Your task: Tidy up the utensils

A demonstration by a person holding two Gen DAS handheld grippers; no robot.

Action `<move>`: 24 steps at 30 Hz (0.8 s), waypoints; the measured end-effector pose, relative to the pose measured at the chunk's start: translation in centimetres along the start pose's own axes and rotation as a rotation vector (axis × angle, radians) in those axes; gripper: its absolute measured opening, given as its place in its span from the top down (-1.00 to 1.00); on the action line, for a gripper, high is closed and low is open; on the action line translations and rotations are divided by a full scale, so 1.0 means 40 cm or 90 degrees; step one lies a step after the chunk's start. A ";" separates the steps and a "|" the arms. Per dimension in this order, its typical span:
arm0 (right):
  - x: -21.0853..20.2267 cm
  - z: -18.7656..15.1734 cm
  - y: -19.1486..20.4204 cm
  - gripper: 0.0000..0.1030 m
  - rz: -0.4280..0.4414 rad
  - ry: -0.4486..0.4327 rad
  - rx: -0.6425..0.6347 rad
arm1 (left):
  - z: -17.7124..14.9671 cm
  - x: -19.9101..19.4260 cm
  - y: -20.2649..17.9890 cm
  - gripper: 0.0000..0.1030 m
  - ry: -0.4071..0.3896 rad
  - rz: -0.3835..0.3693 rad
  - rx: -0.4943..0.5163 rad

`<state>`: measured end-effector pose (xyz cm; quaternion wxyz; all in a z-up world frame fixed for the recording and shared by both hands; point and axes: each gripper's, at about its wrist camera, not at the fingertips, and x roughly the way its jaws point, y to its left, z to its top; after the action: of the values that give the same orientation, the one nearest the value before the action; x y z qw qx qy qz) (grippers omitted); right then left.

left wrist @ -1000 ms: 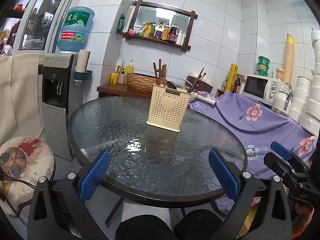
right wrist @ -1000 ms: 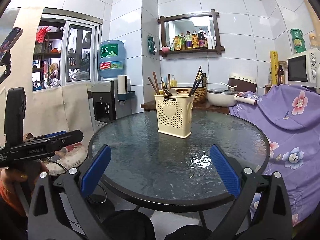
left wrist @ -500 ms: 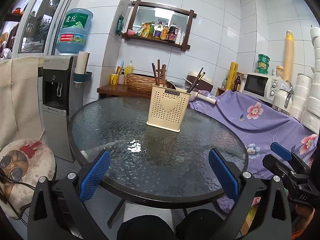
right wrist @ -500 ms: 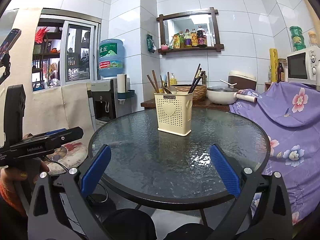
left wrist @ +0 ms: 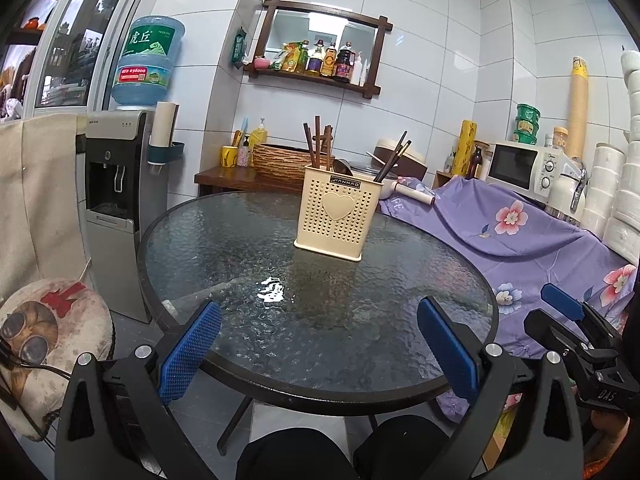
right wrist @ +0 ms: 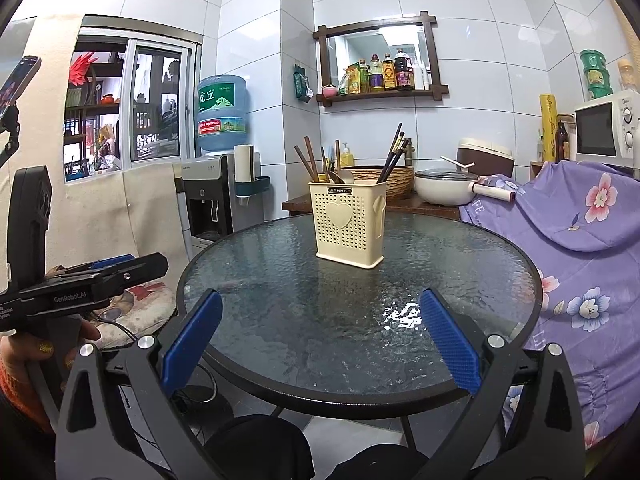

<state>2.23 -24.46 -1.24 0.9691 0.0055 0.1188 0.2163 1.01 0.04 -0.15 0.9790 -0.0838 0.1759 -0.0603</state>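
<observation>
A cream perforated utensil holder [left wrist: 333, 211] with a heart on its front stands upright on the round glass table [left wrist: 224, 240]; it also shows in the right wrist view [right wrist: 349, 224]. Brown chopsticks [left wrist: 317, 142], dark chopsticks [left wrist: 392, 160] and a metal spoon [left wrist: 342, 167] stick out of it. My left gripper [left wrist: 318, 344] is open and empty, held at the table's near edge. My right gripper [right wrist: 320, 344] is open and empty, also at the near edge. Each gripper shows at the side of the other's view, the right one [left wrist: 576, 332] and the left one [right wrist: 100, 276].
A water dispenser [left wrist: 116, 200] stands left of the table. A purple flowered cloth [left wrist: 520, 232] covers furniture on the right, with a microwave [left wrist: 524, 166] behind. A round cushion [left wrist: 48, 336] lies at the left. A wooden side table [left wrist: 240, 178] with a basket stands behind.
Both views have tilted slightly upward and shifted a little; the holder and its utensils have not moved. Both grippers stay open.
</observation>
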 end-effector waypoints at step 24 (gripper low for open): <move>0.003 -0.008 0.005 -0.89 0.001 0.003 0.001 | 0.006 0.000 0.005 -0.88 0.007 0.005 -0.010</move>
<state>2.19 -24.25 -1.57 0.9686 0.0057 0.1213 0.2170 1.11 0.28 0.04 0.9775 -0.0907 0.1823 -0.0553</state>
